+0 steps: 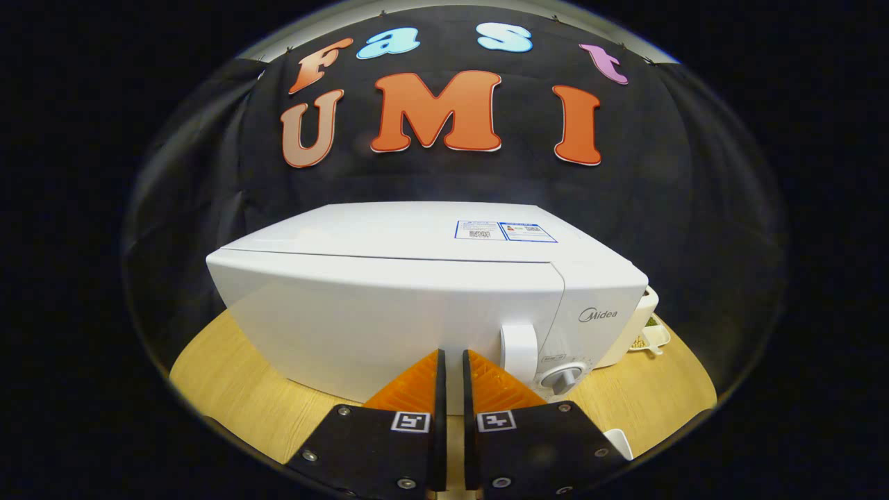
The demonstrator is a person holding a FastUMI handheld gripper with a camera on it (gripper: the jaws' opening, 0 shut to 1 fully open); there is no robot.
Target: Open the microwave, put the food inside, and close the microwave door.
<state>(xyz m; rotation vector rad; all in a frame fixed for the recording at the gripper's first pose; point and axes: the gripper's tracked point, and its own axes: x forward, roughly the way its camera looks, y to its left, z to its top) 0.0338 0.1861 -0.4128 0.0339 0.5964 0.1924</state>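
Gripper view: food tray point(649, 333) mostly hidden behind white boxy microwave point(417, 305), door shut, just ahead of gripper point(451, 364); fingers nearly together, holding nothing, over wooden desk point(236, 396).

One microwave point(417, 305) is sitting on one wooden table point(229, 396), door closed. It is showing one handle point(519, 353), one dial point(561, 378) and two stickers point(505, 231). One gripper point(451, 364) is holding two fingers nearly together, gripping nothing.

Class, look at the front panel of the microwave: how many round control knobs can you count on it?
1. A single knob sits low on the microwave control panel, beside the door handle, just ahead of the nearly closed gripper. Others may be hidden behind the fingers.
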